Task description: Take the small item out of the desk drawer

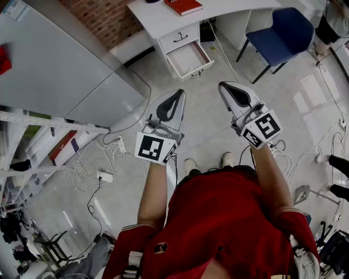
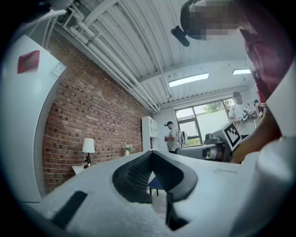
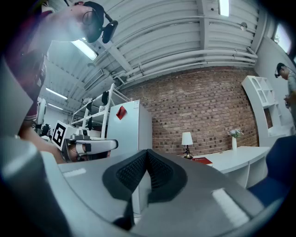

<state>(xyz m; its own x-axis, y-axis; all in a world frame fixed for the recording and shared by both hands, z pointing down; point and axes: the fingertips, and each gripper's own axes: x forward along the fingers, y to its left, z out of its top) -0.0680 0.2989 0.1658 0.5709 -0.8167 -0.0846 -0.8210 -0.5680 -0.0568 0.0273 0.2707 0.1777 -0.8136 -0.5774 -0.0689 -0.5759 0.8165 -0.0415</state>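
Note:
The white desk [image 1: 163, 19] stands at the far side of the floor, and its lower drawer [image 1: 189, 59] is pulled open. I cannot make out any small item inside it. My left gripper [image 1: 177, 93] and right gripper [image 1: 224, 86] are held side by side at waist height, well short of the desk, tips pointing toward it. Both are shut with nothing between their pads. In the left gripper view the left gripper [image 2: 151, 153] has its jaws pressed together, and so does the right gripper [image 3: 147, 152] in the right gripper view. The desk [image 3: 231, 157] shows there too.
A red book [image 1: 182, 5] lies on the desk top and a blue chair [image 1: 283, 32] stands to its right. A white fridge [image 1: 65, 71] and metal shelving [image 1: 32, 147] fill the left. Cables and a power strip [image 1: 104, 176] lie on the floor. People stand by the far windows [image 2: 173, 136].

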